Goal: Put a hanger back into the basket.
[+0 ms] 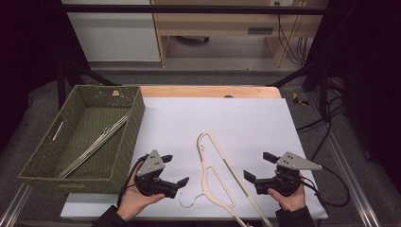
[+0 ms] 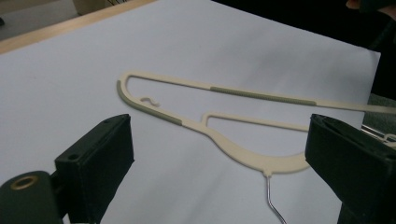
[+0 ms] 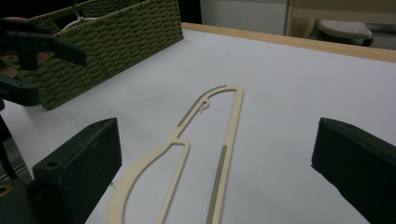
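Note:
A cream plastic clothes hanger (image 1: 218,170) with a thin metal hook (image 1: 189,201) lies flat on the white sheet, between my two grippers. My left gripper (image 1: 176,169) is just left of the hook, open, jaws pointing right toward the hanger (image 2: 219,135). My right gripper (image 1: 257,166) is open to the right of the hanger (image 3: 187,149), jaws pointing left. Neither one touches it. Each is held in a hand near the table's front edge.
A green woven basket (image 1: 130,137) stands at the left, holding more hangers (image 1: 97,142). The white sheet (image 1: 246,118) covers a wooden table (image 1: 208,91). The basket wall (image 3: 112,51) and my left gripper (image 3: 37,51) appear in the right gripper view.

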The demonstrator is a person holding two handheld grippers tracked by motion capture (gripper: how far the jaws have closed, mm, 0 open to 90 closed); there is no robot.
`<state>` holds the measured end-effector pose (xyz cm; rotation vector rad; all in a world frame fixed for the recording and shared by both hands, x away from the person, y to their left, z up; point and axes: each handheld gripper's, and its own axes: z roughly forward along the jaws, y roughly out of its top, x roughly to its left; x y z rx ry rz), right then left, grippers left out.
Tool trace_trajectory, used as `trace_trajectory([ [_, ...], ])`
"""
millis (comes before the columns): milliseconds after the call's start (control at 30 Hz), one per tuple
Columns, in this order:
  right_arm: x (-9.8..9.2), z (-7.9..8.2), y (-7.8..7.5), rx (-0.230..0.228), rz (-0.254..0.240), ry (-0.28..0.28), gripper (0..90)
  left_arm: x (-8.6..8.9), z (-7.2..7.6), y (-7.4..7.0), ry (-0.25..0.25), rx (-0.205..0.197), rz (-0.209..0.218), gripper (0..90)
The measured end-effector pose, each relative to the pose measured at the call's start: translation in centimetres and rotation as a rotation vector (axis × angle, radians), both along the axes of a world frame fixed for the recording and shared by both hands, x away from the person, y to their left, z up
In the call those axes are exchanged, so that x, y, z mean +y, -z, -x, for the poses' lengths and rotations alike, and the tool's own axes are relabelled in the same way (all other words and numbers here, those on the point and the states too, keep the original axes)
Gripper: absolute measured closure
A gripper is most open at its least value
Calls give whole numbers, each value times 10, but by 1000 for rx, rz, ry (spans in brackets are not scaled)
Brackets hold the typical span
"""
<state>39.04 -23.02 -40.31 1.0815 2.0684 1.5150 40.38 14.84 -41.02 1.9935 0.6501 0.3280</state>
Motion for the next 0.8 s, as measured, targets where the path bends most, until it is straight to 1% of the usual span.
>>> trace_trajectory([
  [67, 1, 0, 0, 7, -1, -9, 26, -6, 1, 7, 10, 19, -18, 81],
  [100, 1, 0, 1, 7, 1, -15, 26, -9, 1, 10, 14, 24, -27, 81],
  [133, 1, 0, 1, 7, 1, -15, 26, -9, 1, 10, 14, 24, -27, 82],
  [167, 1, 1, 1, 4, 5, -17, 26, -15, 3, 16, 25, 40, -42, 83],
  [200, 1, 1, 1, 4, 5, -17, 26, -15, 3, 16, 25, 40, -42, 83],
  [233, 1, 2, 1, -1, 2, -17, 27, -22, 4, 22, 39, 51, -57, 84],
  [300, 1, 3, 0, -4, 2, -18, 28, -28, 6, 27, 56, 58, -78, 85],
  [333, 0, 3, 0, -7, 7, -20, 28, -28, 6, 27, 56, 58, -78, 87],
  [367, 0, 3, 0, -7, 4, -14, 30, -33, 7, 31, 66, 66, -90, 89],
  [433, 0, 3, -1, 0, 6, -20, 35, -37, 9, 35, 76, 73, -102, 97],
  [467, 1, 3, 0, -3, 6, -23, 35, -39, 9, 37, 84, 77, -109, 103],
  [533, 1, 3, 0, 1, 15, -23, 41, -42, 10, 39, 88, 83, -114, 118],
  [567, 2, 3, 0, 3, 14, -23, 42, -45, 11, 42, 90, 86, -119, 133],
  [700, 4, 3, 2, 7, 28, -25, 53, -50, 13, 48, 110, 95, -145, 233],
  [733, 4, 3, 2, 11, 28, -28, 54, -52, 13, 50, 114, 104, -150, 263],
  [800, 5, 3, 2, 12, 31, -30, 55, -53, 13, 52, 119, 108, -155, 313],
])
